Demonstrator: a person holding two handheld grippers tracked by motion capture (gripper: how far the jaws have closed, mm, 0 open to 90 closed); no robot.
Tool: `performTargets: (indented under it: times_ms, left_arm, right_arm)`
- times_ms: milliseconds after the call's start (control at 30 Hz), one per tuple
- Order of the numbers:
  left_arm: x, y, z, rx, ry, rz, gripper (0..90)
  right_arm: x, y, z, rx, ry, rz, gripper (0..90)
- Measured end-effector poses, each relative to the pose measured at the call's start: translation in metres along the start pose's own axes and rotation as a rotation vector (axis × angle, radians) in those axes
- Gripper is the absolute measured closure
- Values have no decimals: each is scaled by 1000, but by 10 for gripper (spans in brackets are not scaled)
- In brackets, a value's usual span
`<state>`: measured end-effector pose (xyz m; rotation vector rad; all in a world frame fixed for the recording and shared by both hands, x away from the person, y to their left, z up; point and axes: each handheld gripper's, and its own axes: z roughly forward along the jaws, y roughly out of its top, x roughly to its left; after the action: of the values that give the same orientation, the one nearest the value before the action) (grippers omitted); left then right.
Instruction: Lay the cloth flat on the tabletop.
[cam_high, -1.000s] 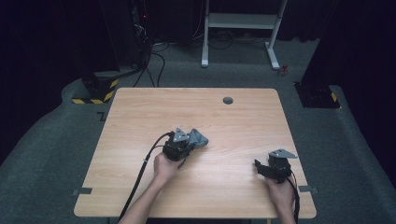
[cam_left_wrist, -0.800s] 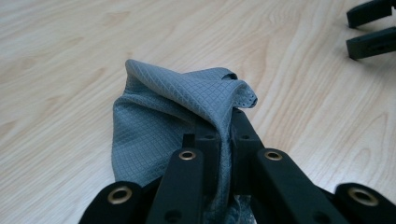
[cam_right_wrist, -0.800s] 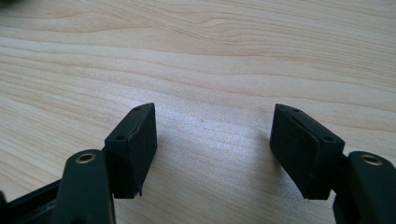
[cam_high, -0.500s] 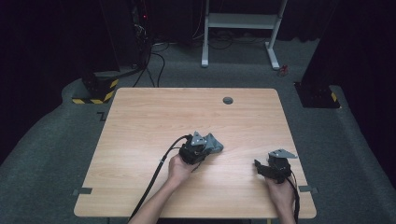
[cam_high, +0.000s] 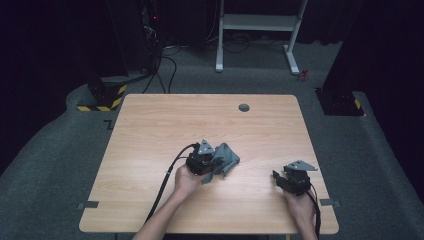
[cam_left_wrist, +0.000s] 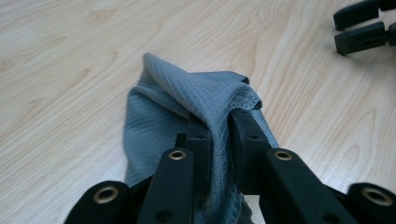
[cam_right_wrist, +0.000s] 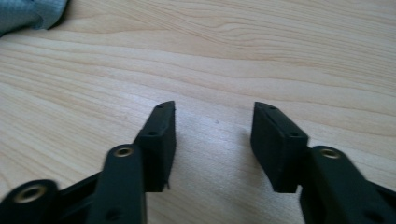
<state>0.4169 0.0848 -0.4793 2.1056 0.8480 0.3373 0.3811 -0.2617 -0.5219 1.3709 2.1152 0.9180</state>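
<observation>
Since a second ago the left gripper (cam_high: 216, 165) has carried the grey cloth (cam_high: 226, 159) rightward across the wooden table (cam_high: 150, 130), from left of the middle to about the centre of the near half, while the right gripper (cam_high: 281, 179) has kept its place by the near right corner; the far half of the tabletop lies bare except for a small dark round grommet (cam_high: 244, 107) near the far edge, so there is broad open wood to the left, ahead and between the two hands; the right gripper sits close to the right edge and the near edge, with little wood behind it; in the left gripper view the left gripper (cam_left_wrist: 219, 126) has its jaws clenched on a raised fold of the cloth (cam_left_wrist: 196, 98), the rest of it draping down onto the wood; the right gripper's tips show at that view's top right; in the right gripper view the right gripper (cam_right_wrist: 212, 126) stands wide apart, grasping nothing, low over bare wood, a corner of the cloth (cam_right_wrist: 28, 14) at the upper left.
</observation>
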Motion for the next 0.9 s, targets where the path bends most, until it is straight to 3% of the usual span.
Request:
performTargets:
  times_ms: [133, 167, 200, 233, 267, 367, 500, 533, 567, 667, 733, 900]
  left_arm:
    - [8, -2, -4, 5, 17, -16, 794]
    - [12, -5, -5, 9, 27, -23, 794]
    - [12, -5, -5, 9, 27, -23, 794]
    - [16, -7, -6, 10, 38, -32, 794]
    - [18, -8, -6, 13, 44, -38, 794]
    - [27, -13, -5, 32, 70, -54, 787]
    - [36, -18, -5, 42, 94, -81, 783]
    - [36, -18, -5, 42, 94, -81, 781]
    - [39, -21, -5, 45, 101, -89, 779]
    - [42, -24, -5, 50, 107, -87, 763]
    - [42, -25, -5, 42, 98, -100, 764]
    - [41, -24, -9, 29, 101, -84, 817]
  right_arm:
    - [4, 2, 0, 4, 9, -16, 618]
    - [15, 8, 0, 21, 45, -49, 618]
    - [15, 8, 0, 21, 45, -49, 618]
    - [30, 15, -3, -27, 102, -88, 621]
    - [35, 17, -4, -33, 119, -91, 621]
    - [66, 34, -2, -83, 231, -149, 616]
    - [95, 49, 8, -111, 297, -187, 586]
    - [95, 49, 8, -111, 297, -187, 586]
    - [106, 54, 13, -113, 327, -192, 570]
    - [117, 58, 19, -106, 340, -210, 562]
    - [130, 60, 27, -77, 332, -256, 579]
    - [134, 57, 42, 20, 295, -315, 871]
